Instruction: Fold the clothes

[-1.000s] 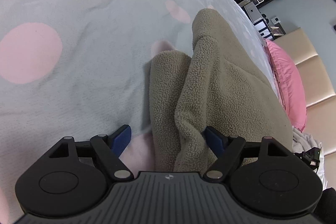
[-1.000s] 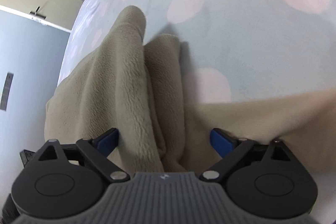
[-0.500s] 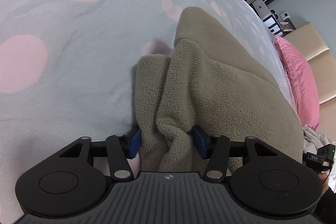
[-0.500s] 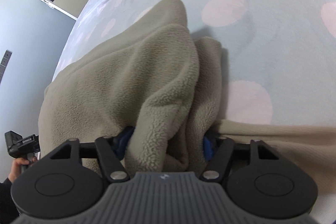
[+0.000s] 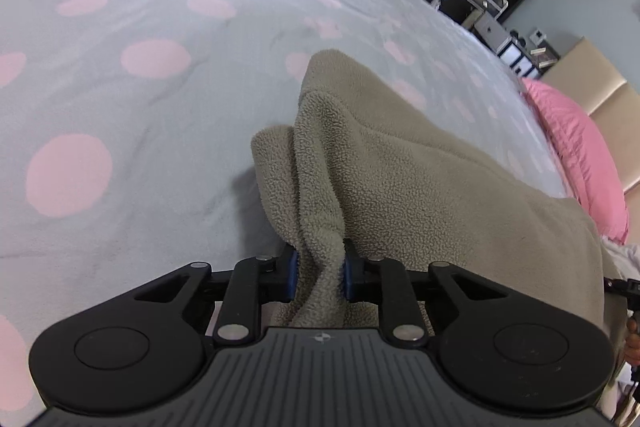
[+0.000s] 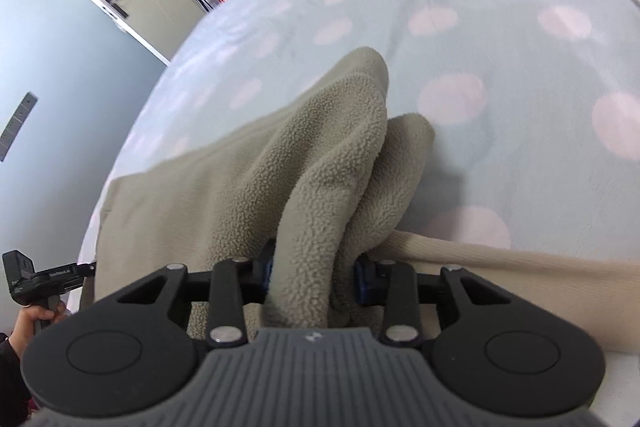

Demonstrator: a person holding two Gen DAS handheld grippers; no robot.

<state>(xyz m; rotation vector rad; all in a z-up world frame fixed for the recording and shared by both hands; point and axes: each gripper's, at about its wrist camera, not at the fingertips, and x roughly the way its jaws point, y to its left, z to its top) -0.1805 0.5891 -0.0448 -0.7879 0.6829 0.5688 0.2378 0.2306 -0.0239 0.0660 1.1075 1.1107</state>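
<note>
Midway, seemingly: left gripper [image 5: 319, 277] and right gripper [image 6: 311, 277] each pinch bunched corners of the beige fleece garment [image 5: 420, 187] above the bedspread [image 5: 160, 107], fold unfinished.

Fleece garment [image 5: 400, 179]: beige. Bedspread [image 5: 160, 107]: pale grey, pink dots. Pillow [image 5: 580, 147]: pink. Tongs [image 5: 319, 277]: black, blue pads.
</note>
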